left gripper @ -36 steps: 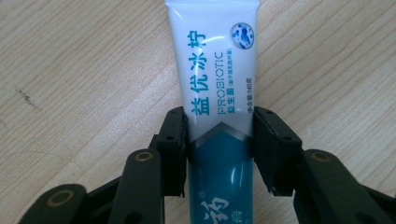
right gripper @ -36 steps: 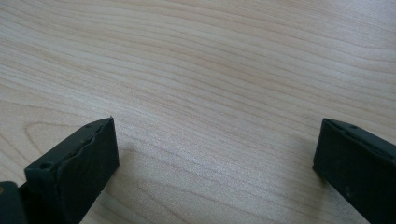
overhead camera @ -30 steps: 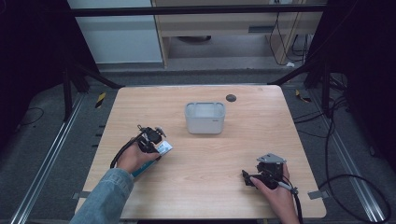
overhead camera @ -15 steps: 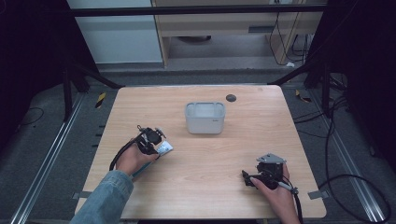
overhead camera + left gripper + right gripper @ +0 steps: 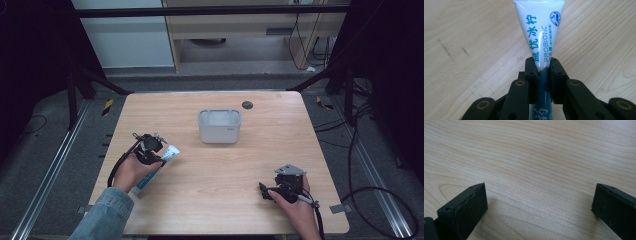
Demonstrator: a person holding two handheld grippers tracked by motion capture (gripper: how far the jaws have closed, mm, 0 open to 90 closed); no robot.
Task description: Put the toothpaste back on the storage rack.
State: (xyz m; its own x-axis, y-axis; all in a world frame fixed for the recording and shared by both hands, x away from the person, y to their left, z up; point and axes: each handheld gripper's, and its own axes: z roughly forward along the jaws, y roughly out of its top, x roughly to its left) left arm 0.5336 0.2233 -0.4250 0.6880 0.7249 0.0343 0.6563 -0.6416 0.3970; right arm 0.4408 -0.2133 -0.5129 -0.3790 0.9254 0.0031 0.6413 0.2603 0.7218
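Clamped between the jaws of the left gripper (image 5: 150,148) is a single white and teal tube (image 5: 541,37), pinched partway along its length so the flat crimped end points away over the wooden table (image 5: 225,170). That gripper is held by the left hand (image 5: 131,171) near the table's left edge, a denim sleeve (image 5: 102,215) behind it. The right gripper (image 5: 280,185) is held low at the near right corner, its jaws spread wide with bare wood between them. One translucent bin (image 5: 219,126) and one dark disc (image 5: 247,104) are seen farther back.
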